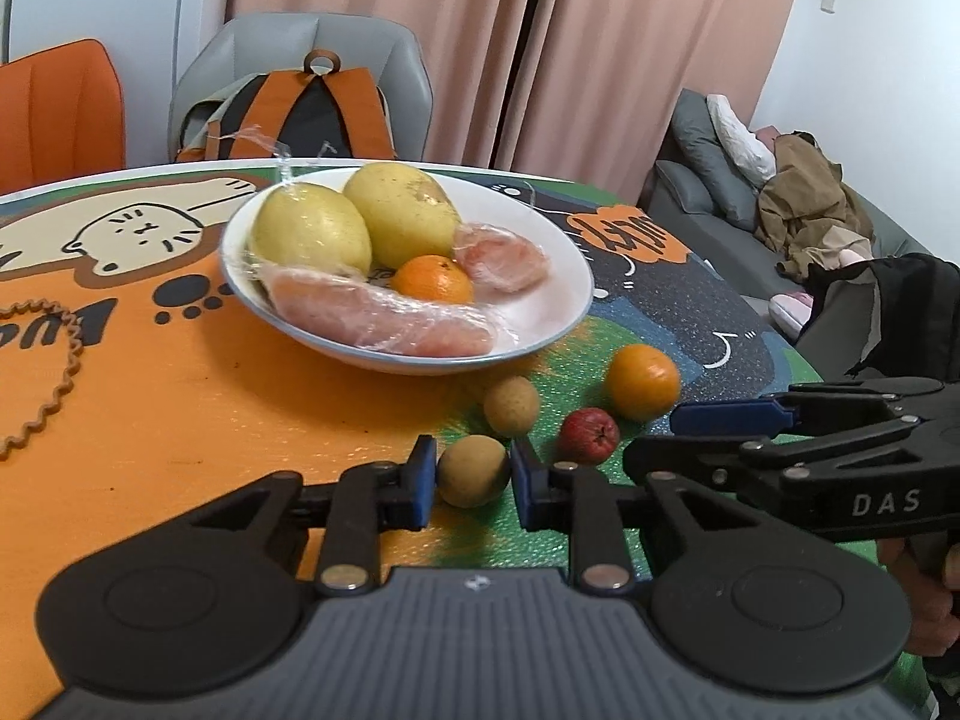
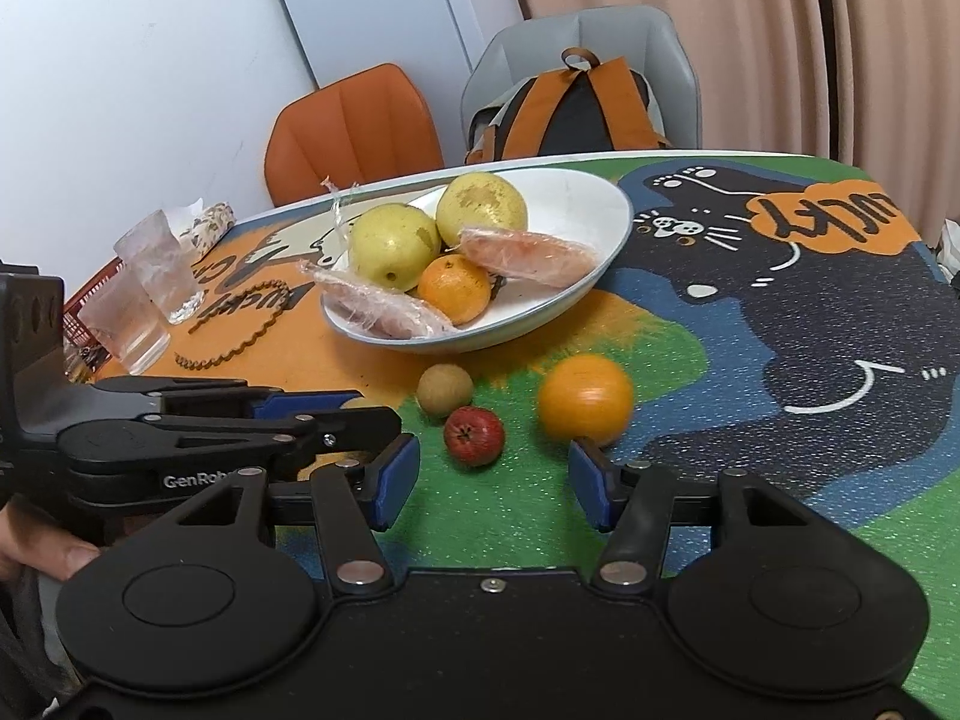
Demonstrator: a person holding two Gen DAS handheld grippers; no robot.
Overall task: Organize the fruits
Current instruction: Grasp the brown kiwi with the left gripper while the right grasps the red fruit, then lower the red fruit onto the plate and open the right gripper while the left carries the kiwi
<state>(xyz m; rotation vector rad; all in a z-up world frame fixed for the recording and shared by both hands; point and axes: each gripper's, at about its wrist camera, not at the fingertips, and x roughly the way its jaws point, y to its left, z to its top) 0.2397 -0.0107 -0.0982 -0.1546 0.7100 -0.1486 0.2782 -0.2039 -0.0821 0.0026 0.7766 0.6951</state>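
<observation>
Both wrist views low, close, facing shared bowl.

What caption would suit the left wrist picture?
Left hand-held gripper shut on a small brown fruit, near a white bowl of fruit.

Pink curtains fill the upper centre. An orange chair sits upper left, a grey chair beside it, a grey sofa at right, a white wall upper left.
</observation>
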